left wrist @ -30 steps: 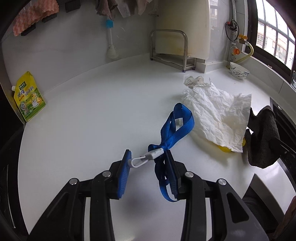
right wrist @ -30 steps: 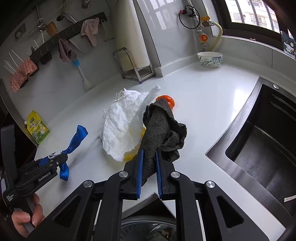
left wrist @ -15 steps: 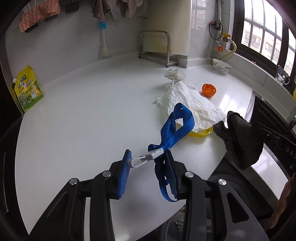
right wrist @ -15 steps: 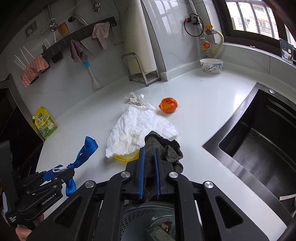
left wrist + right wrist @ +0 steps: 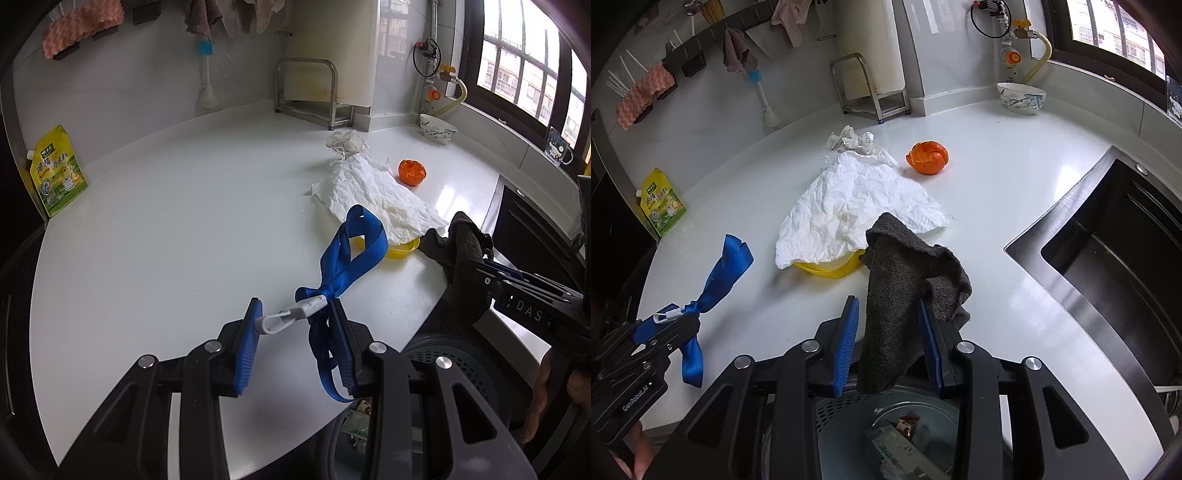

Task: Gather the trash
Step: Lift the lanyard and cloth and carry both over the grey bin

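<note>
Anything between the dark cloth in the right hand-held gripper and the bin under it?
Nothing visible. The dark cloth hangs between the open jaws of the right hand-held gripper, its lower end directly over the open trash bin. Only trash lies inside the bin.

The left gripper (image 5: 295, 343) has a matte black plastic frame with angular linkage arms. Round silver screws sit at the joints. Its two fingers carry blue ribbed rubber pads (image 5: 246, 354). From the right wrist view, small white letters "GenRobot.AI" are printed on its black body.

The right gripper (image 5: 888, 339) has the same build: black arms, silver screws, blue ribbed pads (image 5: 846, 347). White letters "DAS" show on its side, and bare skin of a hand (image 5: 554, 402) is behind it.
</note>
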`<state>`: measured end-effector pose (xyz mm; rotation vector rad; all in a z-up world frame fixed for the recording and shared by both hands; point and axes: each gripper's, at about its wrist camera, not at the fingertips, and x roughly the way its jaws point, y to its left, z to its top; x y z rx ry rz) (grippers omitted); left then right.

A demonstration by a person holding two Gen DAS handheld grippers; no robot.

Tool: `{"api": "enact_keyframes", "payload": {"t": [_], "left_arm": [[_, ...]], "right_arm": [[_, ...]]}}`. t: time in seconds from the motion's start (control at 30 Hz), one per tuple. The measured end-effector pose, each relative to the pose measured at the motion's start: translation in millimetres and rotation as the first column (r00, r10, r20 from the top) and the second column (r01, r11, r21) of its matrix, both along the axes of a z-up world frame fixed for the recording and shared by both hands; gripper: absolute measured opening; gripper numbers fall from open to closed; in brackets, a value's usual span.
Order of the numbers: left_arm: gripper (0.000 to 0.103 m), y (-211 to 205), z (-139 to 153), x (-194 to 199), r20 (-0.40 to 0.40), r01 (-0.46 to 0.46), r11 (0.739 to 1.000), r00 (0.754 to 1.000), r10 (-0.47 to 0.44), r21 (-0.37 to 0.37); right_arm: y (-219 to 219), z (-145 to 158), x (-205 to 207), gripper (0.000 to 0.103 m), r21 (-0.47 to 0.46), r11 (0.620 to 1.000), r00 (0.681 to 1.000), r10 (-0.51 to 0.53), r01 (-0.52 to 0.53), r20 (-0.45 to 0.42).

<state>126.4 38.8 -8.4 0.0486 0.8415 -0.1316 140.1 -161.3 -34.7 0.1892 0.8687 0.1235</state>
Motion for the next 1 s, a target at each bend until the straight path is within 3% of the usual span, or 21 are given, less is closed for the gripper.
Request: {"api": "enact_keyframes", "payload": {"t": [0.1, 0.17, 0.23, 0.33, 0.63, 1.0], "left_arm": [[0.035, 1, 0, -1, -0.001, -0.001, 1.0, 1.0, 0.001, -0.006], [0.025, 1, 0, -2, -0.006, 0.0, 1.0, 1.0, 0.0, -0.01], [0.025, 0, -1, -3, -0.006, 0.0, 1.0, 1.0, 0.0, -0.011], [0.024, -1, -1, -6, -0.004, 0.002, 1.0, 1.0, -0.002, -0.011], [0.012, 3, 5, -7, 0.001, 0.011, 0.999, 1.0, -0.011, -0.035], [0.011, 27, 31, -23, 0.061, 0.013, 0.999, 0.998, -0.011, -0.046]], "right_arm": [[3, -4, 6, 0.033, -0.036, 0.999, 1.0, -0.011, 0.011, -0.002], [4, -7, 9, 0.026, -0.058, 0.998, 1.0, -0.016, 0.016, -0.005], [3, -8, 11, 0.017, -0.065, 0.998, 1.0, -0.015, 0.015, -0.003], [-3, -6, 7, 0.013, -0.035, 0.999, 1.0, -0.022, 0.022, 0.012], [-22, 17, -16, 0.011, 0.034, 0.998, 0.995, -0.046, 0.044, 0.086], [-29, 38, -48, 0.011, 0.082, 0.996, 0.987, -0.054, 0.042, 0.151]]}}
